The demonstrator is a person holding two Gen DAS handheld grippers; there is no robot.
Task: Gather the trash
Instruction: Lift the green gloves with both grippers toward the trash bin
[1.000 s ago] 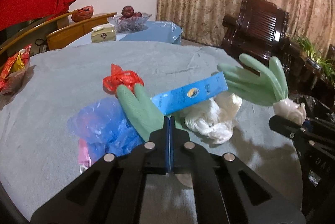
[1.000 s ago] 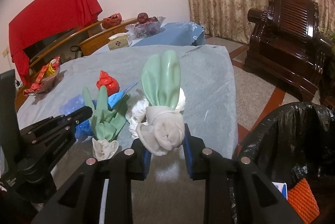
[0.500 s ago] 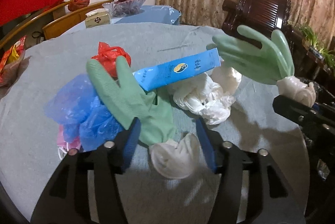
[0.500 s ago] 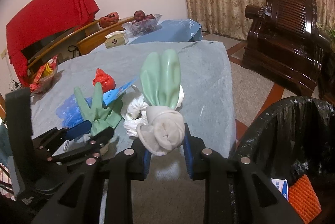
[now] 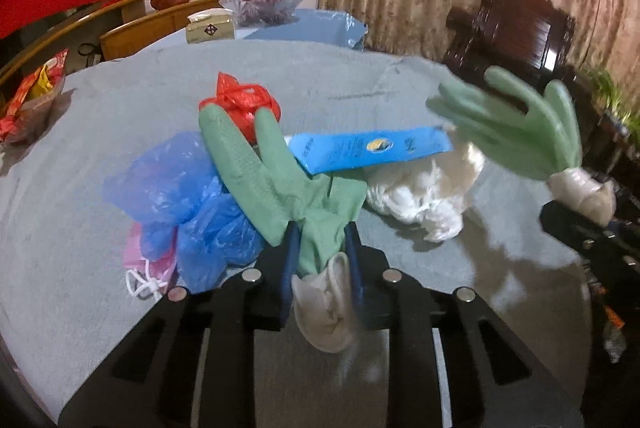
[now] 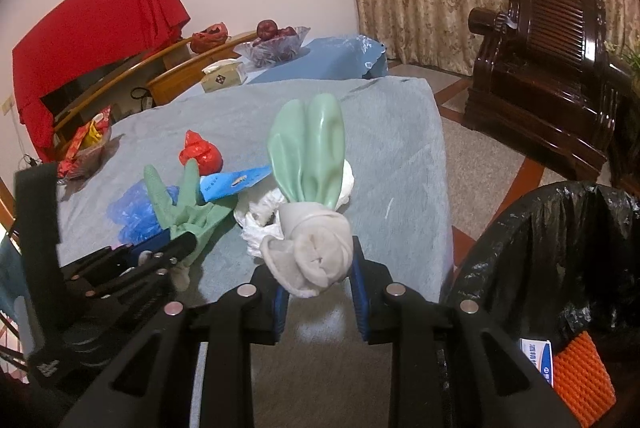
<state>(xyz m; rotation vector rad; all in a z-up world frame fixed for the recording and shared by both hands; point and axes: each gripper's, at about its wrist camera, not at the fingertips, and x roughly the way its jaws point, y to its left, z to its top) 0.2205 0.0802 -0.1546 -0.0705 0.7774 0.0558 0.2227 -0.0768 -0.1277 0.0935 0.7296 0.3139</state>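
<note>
My left gripper [image 5: 320, 256] is shut on the cuff of a green rubber glove [image 5: 276, 179] that lies on the grey table cloth [image 5: 120, 99]. A blue packet [image 5: 368, 149] rests across that glove. My right gripper [image 6: 318, 268] is shut on a second green glove [image 6: 308, 155] with a white cuff and holds it up beside the table edge; this glove also shows in the left wrist view [image 5: 516, 127]. A red bag [image 5: 244, 103], a blue plastic bag [image 5: 176, 195], a pink mask [image 5: 140, 260] and crumpled white plastic [image 5: 416, 191] lie on the cloth.
A bin with a black liner [image 6: 560, 252] stands low on the right, holding an orange item [image 6: 580, 372]. A dark wooden armchair [image 6: 544, 75] is beyond it. A fruit bowl [image 5: 264, 1], a tissue box [image 5: 210, 27] and a snack bag [image 5: 32, 99] are farther back.
My left gripper went from shut and empty to open around the glove's cuff, then closed on it. The right gripper still holds its glove, little moved.
</note>
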